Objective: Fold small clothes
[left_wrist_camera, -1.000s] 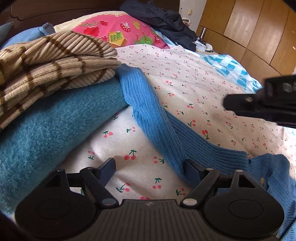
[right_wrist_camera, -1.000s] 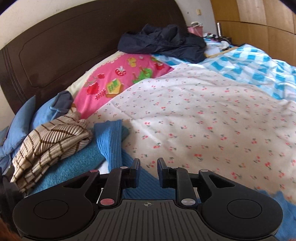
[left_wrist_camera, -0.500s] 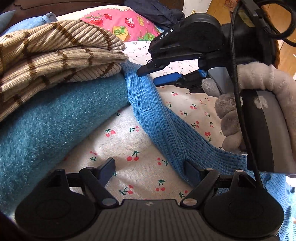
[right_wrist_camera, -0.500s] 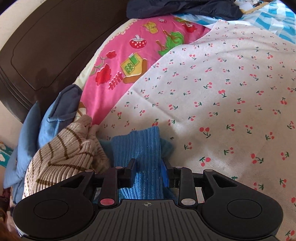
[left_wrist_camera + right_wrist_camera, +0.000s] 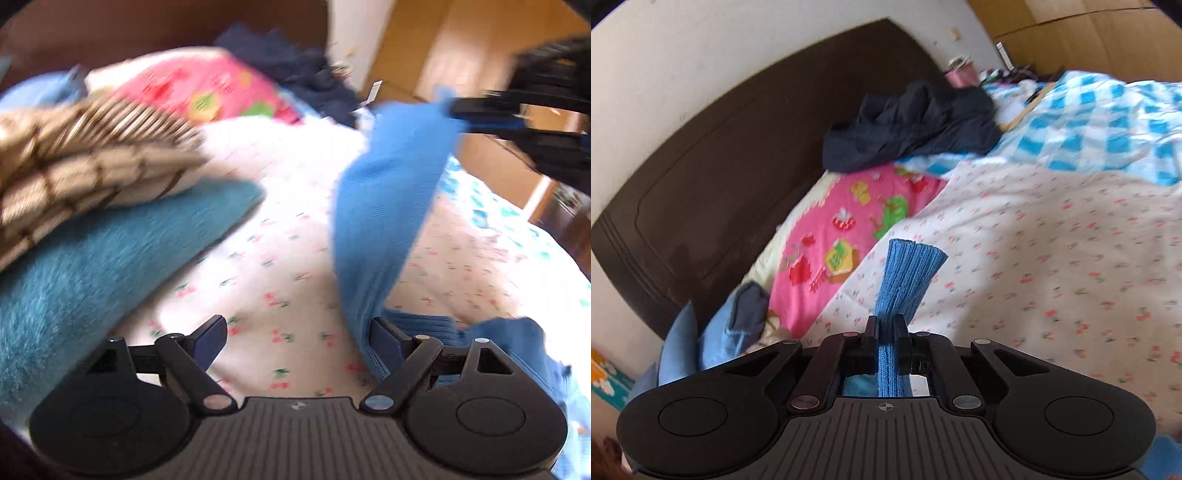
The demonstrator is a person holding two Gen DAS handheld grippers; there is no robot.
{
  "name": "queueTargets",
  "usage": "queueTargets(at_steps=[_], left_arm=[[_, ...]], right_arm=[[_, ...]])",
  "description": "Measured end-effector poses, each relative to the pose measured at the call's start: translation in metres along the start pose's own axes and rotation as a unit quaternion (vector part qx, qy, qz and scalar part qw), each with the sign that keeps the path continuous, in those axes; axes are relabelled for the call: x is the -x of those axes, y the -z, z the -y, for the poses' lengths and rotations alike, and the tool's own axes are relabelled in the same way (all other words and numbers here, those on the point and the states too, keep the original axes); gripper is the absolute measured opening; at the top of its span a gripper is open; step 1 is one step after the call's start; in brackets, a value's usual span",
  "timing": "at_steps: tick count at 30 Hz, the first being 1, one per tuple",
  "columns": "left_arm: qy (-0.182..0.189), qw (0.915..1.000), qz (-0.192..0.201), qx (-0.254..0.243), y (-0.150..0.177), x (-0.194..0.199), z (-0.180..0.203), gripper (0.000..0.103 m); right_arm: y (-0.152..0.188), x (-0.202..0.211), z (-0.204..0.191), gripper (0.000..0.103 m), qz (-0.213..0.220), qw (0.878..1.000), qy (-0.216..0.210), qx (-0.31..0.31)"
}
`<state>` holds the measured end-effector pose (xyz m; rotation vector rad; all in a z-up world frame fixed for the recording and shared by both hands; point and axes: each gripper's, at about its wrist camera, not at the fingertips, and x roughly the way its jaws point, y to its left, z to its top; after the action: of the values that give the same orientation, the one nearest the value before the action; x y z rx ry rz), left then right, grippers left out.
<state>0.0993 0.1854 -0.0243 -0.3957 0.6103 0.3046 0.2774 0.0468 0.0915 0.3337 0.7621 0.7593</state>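
At the far left of the left wrist view, a striped brown and cream knit (image 5: 85,158) rests on top of a folded teal towel (image 5: 110,258), and both lie on the cherry-print bedsheet (image 5: 280,258). The left tool (image 5: 295,334) is released and its jaws are opening; only bedsheet shows in the gap between them. The right-hand finger (image 5: 384,336) of this tool is touching, or standing just beside, the lower part of the blue ribbed garment (image 5: 373,229). This garment rises as a taut band from the bed near that finger toward the upper right, where the right tool (image 5: 476,114) grips its end above the bed. The remainder of the garment lies bunched on the bed at the lower right. In the right wrist view, the right tool (image 5: 885,338) is clenched on the blue ribbed garment (image 5: 908,273); the fabric is pinched flat between both pads and its cuff end fans out beyond the fingertips. Behind it lie a pink printed pillow (image 5: 849,236), a dark crumpled garment (image 5: 912,125) against the dark headboard (image 5: 720,166), and a blue checked quilt (image 5: 1108,125) at the far right.
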Motion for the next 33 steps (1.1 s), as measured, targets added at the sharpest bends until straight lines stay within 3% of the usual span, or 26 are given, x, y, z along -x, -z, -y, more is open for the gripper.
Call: queueTargets(at_steps=[3, 6, 9, 12, 14, 16, 19, 22, 24, 28, 33], left_arm=[[0.027, 0.9987, 0.019, -0.038, 0.004, 0.012, 0.018, 0.090], [0.049, 0.9948, 0.028, -0.086, 0.010, 0.022, 0.043, 0.091], [0.054, 0.9877, 0.031, -0.143, 0.021, 0.031, 0.067, 0.091], [0.056, 0.9797, 0.032, -0.190, 0.030, 0.035, 0.088, 0.092], [0.057, 0.9743, 0.021, -0.217, 0.036, 0.035, 0.098, 0.092], [0.050, 0.9682, 0.015, -0.245, 0.043, 0.035, 0.107, 0.092], [0.041, 0.9622, 0.016, -0.269, 0.052, 0.040, 0.115, 0.092], [0.038, 0.9651, 0.013, -0.259, 0.053, 0.040, 0.113, 0.092], [0.038, 0.9678, 0.007, -0.249, 0.053, 0.037, 0.111, 0.092], [0.038, 0.9728, -0.006, -0.228, 0.053, 0.030, 0.100, 0.092], [0.052, 0.9777, -0.019, -0.203, 0.050, 0.023, 0.088, 0.092]], right_arm=[[0.001, 0.084, 0.024, 0.005, 0.066, 0.997, 0.026, -0.031], [0.024, 0.166, 0.049, 0.003, 0.128, 0.988, 0.064, -0.059], [0.069, 0.233, 0.079, 0.002, 0.173, 0.973, 0.100, -0.112], [0.121, 0.269, 0.104, 0.002, 0.192, 0.958, 0.162, -0.136], [0.154, 0.273, 0.126, 0.003, 0.178, 0.951, 0.187, -0.169], [0.175, 0.266, 0.150, 0.006, 0.156, 0.946, 0.184, -0.216], [0.181, 0.256, 0.172, 0.010, 0.150, 0.941, 0.169, -0.252], [0.165, 0.239, 0.182, 0.011, 0.156, 0.943, 0.142, -0.257], [0.152, 0.220, 0.190, 0.018, 0.152, 0.945, 0.134, -0.257], [0.135, 0.174, 0.213, 0.024, 0.117, 0.939, 0.120, -0.300], [0.134, 0.141, 0.225, 0.027, 0.103, 0.928, 0.138, -0.332]])
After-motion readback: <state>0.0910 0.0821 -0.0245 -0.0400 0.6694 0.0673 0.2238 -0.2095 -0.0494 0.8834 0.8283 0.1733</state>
